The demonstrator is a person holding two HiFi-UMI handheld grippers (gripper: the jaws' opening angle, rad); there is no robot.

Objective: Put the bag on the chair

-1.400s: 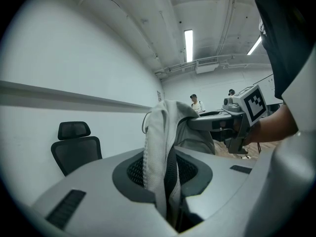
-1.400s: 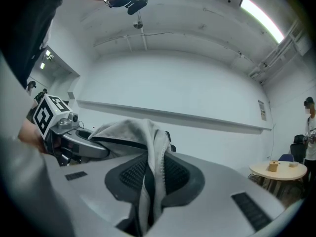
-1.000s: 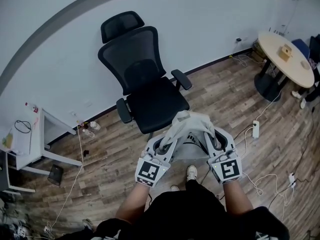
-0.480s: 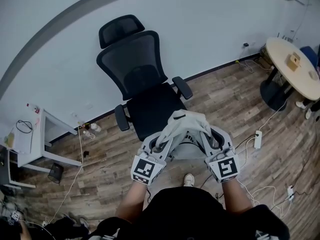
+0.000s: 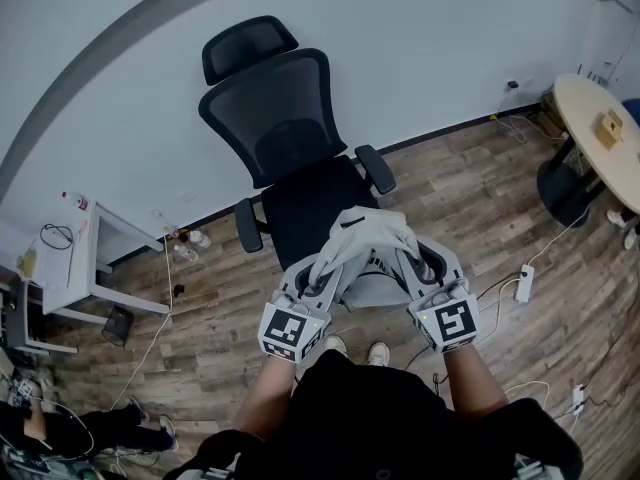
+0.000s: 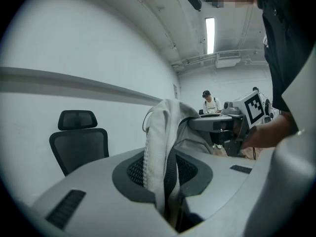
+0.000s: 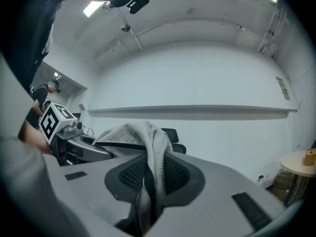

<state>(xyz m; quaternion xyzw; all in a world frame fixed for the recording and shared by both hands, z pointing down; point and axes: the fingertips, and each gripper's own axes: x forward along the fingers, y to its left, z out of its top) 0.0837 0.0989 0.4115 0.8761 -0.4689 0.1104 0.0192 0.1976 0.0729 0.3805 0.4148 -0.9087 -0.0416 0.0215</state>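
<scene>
Wood floor [image 5: 470,198], white wall. A round surface [image 5: 577,108] is cut off at the right edge, a small white desk [image 5: 80,258] sits at the left, and a power strip [image 5: 523,282] lies lower right.

The left gripper [image 5: 325,276] is clamped on the bag [image 5: 365,236]. In the left gripper view its jaws pinch a fold of pale knit cloth w/ a dark edge, pads pressing from both sides. The right gripper [image 5: 425,266] is clenched on the bag's other side. The right gripper view shows cloth squeezed btwn the jaws and draped over them.

The bag hangs bunched btwn the two grippers at frame centre, its top humped above the jaws. Its lower part is hidden behind the grippers & the person's arms, so the shape below can't be made out.

In the head view the bag overlaps the near edge of the seat of the chair [image 5: 290,148]; whether it touches the seat can't be told. The chair is black mesh w/ headrest and both armrests showing, its base hidden by seat & bag. In the gripper views only its back and headrest peep past the jaws and cloth.
</scene>
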